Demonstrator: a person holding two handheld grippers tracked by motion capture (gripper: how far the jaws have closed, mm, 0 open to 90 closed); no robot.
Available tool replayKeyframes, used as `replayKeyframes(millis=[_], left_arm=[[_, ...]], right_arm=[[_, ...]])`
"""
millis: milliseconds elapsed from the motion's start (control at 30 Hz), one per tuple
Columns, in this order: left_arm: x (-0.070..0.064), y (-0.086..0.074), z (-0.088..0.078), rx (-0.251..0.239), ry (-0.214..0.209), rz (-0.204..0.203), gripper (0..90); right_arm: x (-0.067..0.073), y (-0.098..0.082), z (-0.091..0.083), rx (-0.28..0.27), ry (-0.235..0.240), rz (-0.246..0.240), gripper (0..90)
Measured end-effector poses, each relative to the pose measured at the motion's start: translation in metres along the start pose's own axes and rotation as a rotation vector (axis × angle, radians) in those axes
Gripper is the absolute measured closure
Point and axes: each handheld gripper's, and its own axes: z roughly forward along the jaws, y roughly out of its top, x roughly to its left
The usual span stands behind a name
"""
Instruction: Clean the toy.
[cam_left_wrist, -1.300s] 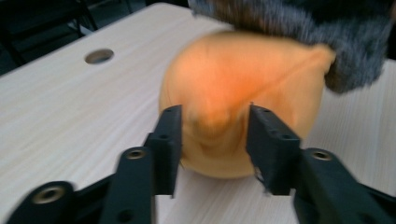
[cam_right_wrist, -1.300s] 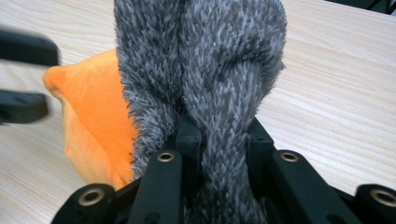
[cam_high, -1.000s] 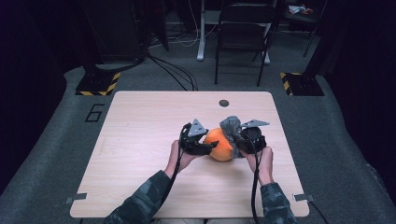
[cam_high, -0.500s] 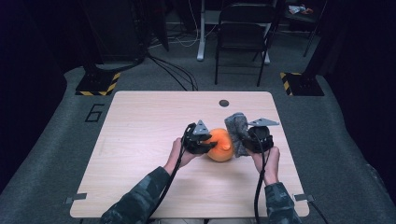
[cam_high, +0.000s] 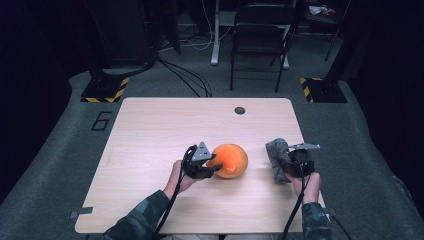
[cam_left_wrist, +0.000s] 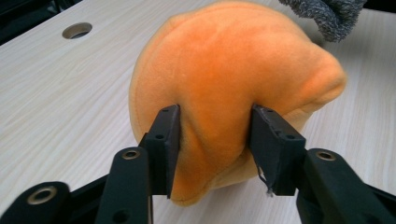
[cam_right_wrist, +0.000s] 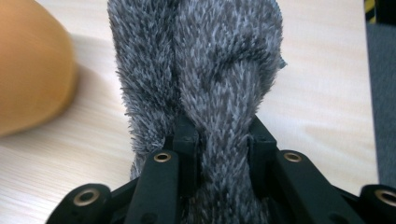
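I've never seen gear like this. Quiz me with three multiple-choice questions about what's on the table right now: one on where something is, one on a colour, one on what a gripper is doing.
1. Where does the round hole in the table lie?
A. near the far edge
B. near the person's edge
C. under the orange toy

2. What colour is the plush thing in the right gripper?
A. green
B. grey
C. red

3. How is the left gripper set?
A. open, off the table
B. shut on nothing
C. shut on the orange plush toy

Answers: 1 A, it sits at the table's far side; 2 B, the grey furry plush shows between the jaws; 3 C, both jaws dent the toy's fabric.
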Motion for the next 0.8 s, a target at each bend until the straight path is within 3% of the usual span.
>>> replayKeyframes(millis=[133, 300, 567, 667, 800], left_arm=[[-0.003, -0.013, -0.005, -0.002, 0.024, -0.013, 46.8], [-0.009, -0.027, -0.008, 0.022, 0.049, 0.013, 43.0], [-0.009, -0.036, -0.01, 0.045, 0.05, 0.005, 38.1], [-0.007, -0.037, -0.011, 0.033, 0.039, -0.022, 35.0], [-0.005, -0.038, -0.015, 0.038, 0.046, -0.04, 27.5]], right_arm=[[-0.006, -0.01, 0.013, 0.045, 0.0, 0.002, 70.6], [-0.01, -0.017, 0.023, 0.067, 0.002, 0.022, 68.7], [-0.01, -0.024, 0.032, 0.086, -0.01, 0.043, 61.5], [-0.011, -0.025, 0.034, 0.083, -0.018, 0.022, 52.5], [-0.011, -0.025, 0.031, 0.082, -0.014, 0.033, 35.4]])
